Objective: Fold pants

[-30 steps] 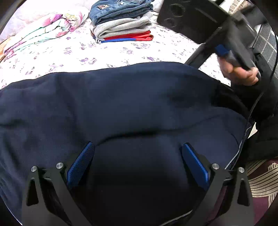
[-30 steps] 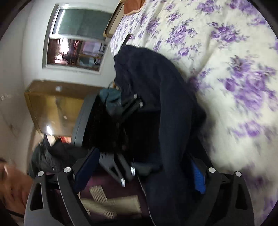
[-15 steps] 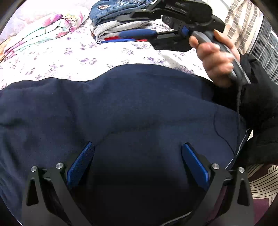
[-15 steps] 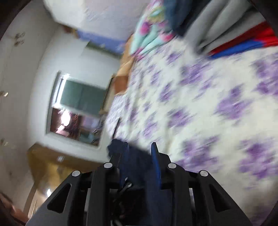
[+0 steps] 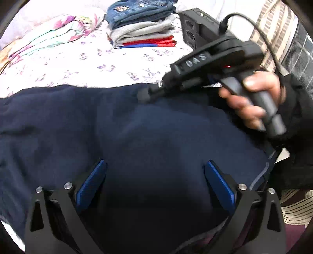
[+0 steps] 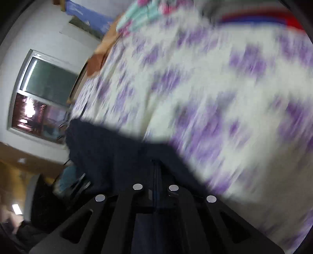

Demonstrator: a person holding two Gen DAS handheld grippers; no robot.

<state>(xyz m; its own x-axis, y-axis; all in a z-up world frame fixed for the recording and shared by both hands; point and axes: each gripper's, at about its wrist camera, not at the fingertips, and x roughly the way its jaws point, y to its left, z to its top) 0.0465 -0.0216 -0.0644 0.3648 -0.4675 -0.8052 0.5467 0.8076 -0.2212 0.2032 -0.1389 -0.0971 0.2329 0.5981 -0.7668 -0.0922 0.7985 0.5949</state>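
Evidently soft and limp, the navy pants (image 5: 137,136) want an edge grip; left gripper (image 5: 154,181) gapes empty, right gripper (image 6: 155,175) has just clamped fully together at their far edge.

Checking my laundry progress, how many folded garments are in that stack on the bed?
4 visible: blue jeans on top, grey garment beneath, red one under that, blue one at the bottom. More may be hidden inside the stack.

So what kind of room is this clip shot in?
Most likely a bedroom: navy pants lie on a bed with a purple-flowered sheet, beside a stack of folded clothes and a floral quilt.
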